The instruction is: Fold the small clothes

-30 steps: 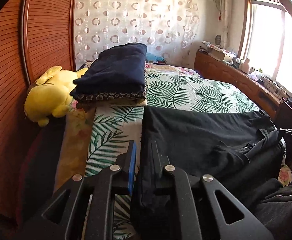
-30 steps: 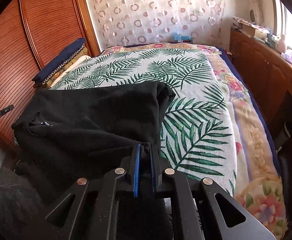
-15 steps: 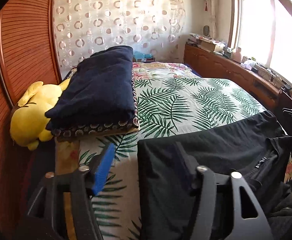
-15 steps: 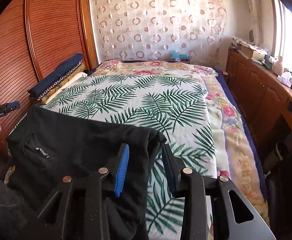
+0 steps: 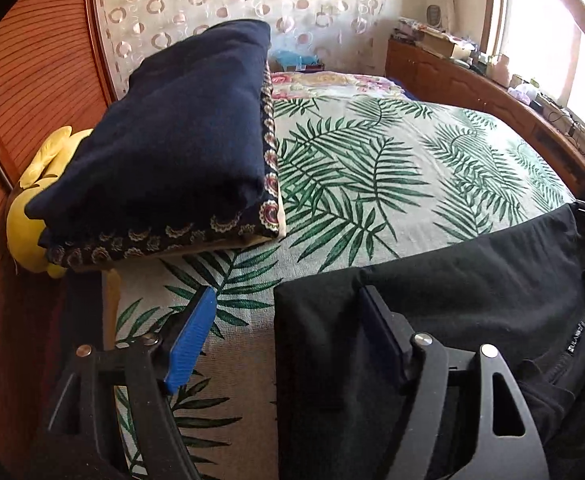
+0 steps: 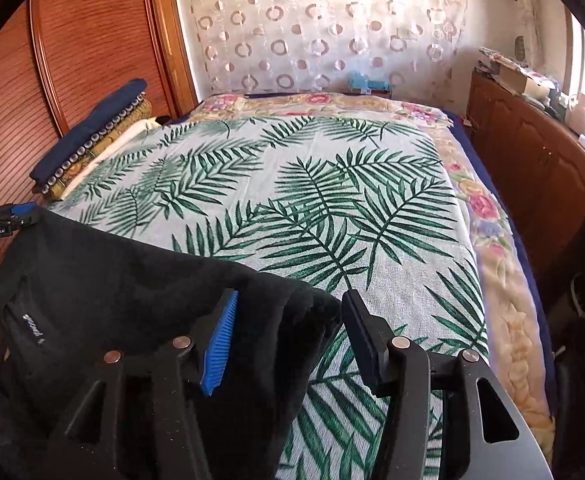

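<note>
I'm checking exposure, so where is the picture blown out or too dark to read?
Left wrist view: the window is blown out white, and the black garment loses its folds. Right wrist view: glare only at the right edge; the garment again is nearly featureless.

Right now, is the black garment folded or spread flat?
Folded: the black garment lies doubled on the bedspread, with a thick rounded fold edge between the open right gripper.

leaf-print bed [image 6: 332, 184], black garment [image 6: 132, 280], folded navy blanket [image 5: 188, 132]
</note>
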Action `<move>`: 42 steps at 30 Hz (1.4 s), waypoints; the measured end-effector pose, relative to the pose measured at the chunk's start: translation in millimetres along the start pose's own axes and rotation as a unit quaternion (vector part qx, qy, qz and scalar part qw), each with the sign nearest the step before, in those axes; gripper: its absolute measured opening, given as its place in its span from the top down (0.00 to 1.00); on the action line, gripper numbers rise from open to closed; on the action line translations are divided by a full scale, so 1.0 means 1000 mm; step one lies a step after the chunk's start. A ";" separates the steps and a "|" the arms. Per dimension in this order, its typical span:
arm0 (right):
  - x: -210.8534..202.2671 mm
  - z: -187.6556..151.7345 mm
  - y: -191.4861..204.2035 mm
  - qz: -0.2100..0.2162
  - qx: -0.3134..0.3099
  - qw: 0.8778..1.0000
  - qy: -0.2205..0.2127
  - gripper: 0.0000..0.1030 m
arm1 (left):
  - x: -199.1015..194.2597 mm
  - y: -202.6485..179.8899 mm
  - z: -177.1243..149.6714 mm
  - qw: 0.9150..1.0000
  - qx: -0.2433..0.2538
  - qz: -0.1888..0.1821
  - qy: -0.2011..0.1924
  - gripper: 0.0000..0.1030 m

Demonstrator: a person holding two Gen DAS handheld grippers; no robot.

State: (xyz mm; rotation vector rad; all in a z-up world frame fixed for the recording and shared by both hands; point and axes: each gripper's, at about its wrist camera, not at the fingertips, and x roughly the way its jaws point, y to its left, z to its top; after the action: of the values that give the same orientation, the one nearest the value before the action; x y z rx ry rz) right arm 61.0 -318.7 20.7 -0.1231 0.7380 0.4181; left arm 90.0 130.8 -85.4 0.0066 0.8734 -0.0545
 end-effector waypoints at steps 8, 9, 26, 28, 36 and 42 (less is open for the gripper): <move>0.011 0.009 0.001 -0.003 -0.009 1.000 0.016 0.38 | 0.006 0.000 -0.005 1.000 -0.008 -0.008 0.009 0.26; 0.012 0.008 0.002 -0.004 -0.013 1.000 0.016 0.37 | 0.005 0.001 -0.004 1.000 -0.011 -0.010 0.010 0.25; 0.017 0.010 0.015 0.018 -0.037 0.999 0.029 0.72 | 0.007 0.000 -0.002 1.000 -0.014 -0.019 0.014 0.25; 0.017 0.010 0.019 0.037 -0.039 0.998 0.036 0.80 | 0.004 -0.003 -0.004 0.999 -0.002 -0.038 0.011 0.44; -0.013 0.007 0.025 0.081 -0.018 0.997 -0.010 0.86 | -0.022 -0.019 -0.008 0.997 0.012 -0.080 0.008 0.88; -0.084 0.006 0.029 0.080 -0.010 0.993 -0.081 0.86 | -0.106 -0.031 -0.002 0.988 0.005 -0.121 -0.093 0.89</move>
State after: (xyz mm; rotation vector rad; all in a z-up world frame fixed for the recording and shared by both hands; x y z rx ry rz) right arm -3.0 -318.0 82.4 -0.0476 0.5851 0.5812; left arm 19.2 104.6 -5.0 -0.0932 0.6837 -0.2824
